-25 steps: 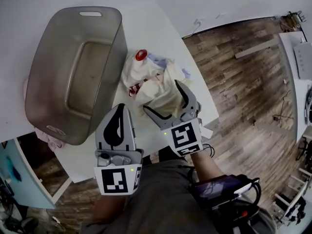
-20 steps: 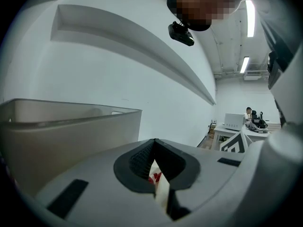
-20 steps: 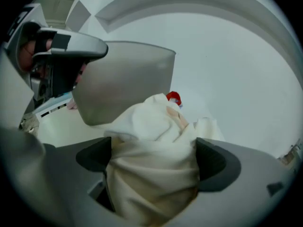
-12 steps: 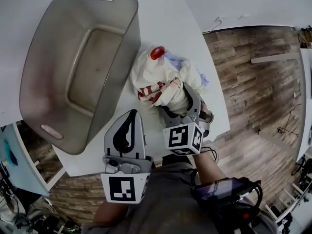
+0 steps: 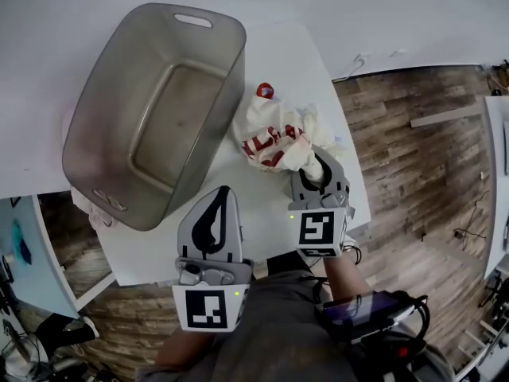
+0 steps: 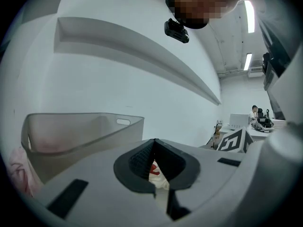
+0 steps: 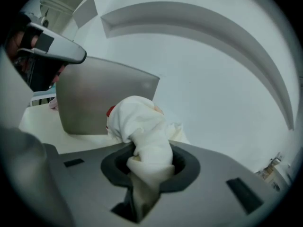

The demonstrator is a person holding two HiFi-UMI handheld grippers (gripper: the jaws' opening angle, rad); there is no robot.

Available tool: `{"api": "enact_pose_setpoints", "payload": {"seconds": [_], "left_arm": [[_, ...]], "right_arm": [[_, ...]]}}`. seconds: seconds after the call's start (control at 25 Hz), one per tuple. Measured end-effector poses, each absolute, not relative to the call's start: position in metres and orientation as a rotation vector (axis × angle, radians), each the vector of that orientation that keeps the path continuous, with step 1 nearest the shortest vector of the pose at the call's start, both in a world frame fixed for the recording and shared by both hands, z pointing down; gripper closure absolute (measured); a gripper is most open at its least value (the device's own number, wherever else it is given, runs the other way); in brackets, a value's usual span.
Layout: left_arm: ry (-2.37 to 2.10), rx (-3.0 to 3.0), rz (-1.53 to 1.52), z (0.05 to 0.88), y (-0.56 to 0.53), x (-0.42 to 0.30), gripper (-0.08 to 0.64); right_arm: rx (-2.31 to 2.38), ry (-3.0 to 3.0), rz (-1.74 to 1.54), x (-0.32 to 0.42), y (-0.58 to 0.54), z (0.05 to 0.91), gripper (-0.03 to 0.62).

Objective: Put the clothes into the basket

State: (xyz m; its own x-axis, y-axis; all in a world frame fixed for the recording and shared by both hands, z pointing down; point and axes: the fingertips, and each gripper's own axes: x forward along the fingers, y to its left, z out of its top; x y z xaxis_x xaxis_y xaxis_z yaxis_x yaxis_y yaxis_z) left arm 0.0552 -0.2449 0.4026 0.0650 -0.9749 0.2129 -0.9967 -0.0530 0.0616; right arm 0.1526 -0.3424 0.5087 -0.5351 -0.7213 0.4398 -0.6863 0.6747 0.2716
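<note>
- Pinching a fold of the white-and-red clothes [image 5: 274,134] with the right gripper [image 5: 316,168], just squeezed shut on it.
- Lying bunched on the white table [image 5: 266,213], just beside the grey basket [image 5: 225,126], not inside.
- Blocking the way in: that tall basket wall next to the bundle.
- Hovering near the table's front edge, left gripper [image 5: 219,197] closed tight, nothing pinched.
- Peeking out by the basket's other side: something pink [image 6: 16,173].

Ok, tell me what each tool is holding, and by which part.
The right tool, whose jaws have just been closing, is shut on the white garment, pinching a bunched fold at its near end. The left tool, jaws together, holds nothing.
</note>
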Motion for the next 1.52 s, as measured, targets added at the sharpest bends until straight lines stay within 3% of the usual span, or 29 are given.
{"api": "enact_pose_setpoints", "payload": {"seconds": [0.44, 0.72, 0.96, 1.16, 1.24, 1.36, 1.52], "left_arm": [[-2.145, 2.235, -0.036, 0.295, -0.213, 0.025, 0.552], [-2.421, 2.159, -0.103, 0.239, -0.181, -0.034, 0.552], [-2.615, 2.0, -0.133, 0.225, -0.155, -0.086, 0.552], [-2.648, 1.86, -0.141, 0.24, -0.137, -0.122, 0.552], [-2.634, 1.817, -0.152, 0.25, -0.135, -0.132, 0.552], [-2.612, 1.753, -0.16, 0.269, -0.135, -0.151, 0.552], [-2.586, 1.714, -0.163, 0.292, -0.14, -0.166, 0.552]], "right_arm": [[1.243, -2.61, -0.376, 0.116, -0.344, 0.312, 0.497], [1.136, -2.839, -0.612, 0.037, -0.328, 0.204, 0.497], [0.904, -3.003, -0.656, -0.04, -0.305, 0.17, 0.494], [0.721, -3.002, -0.542, -0.095, -0.293, 0.201, 0.486], [0.596, -2.887, -0.492, -0.113, -0.293, 0.237, 0.443], [0.346, -2.661, -0.471, -0.136, -0.284, 0.299, 0.251], [0.192, -2.625, -0.398, -0.13, -0.269, 0.331, 0.232]]}}
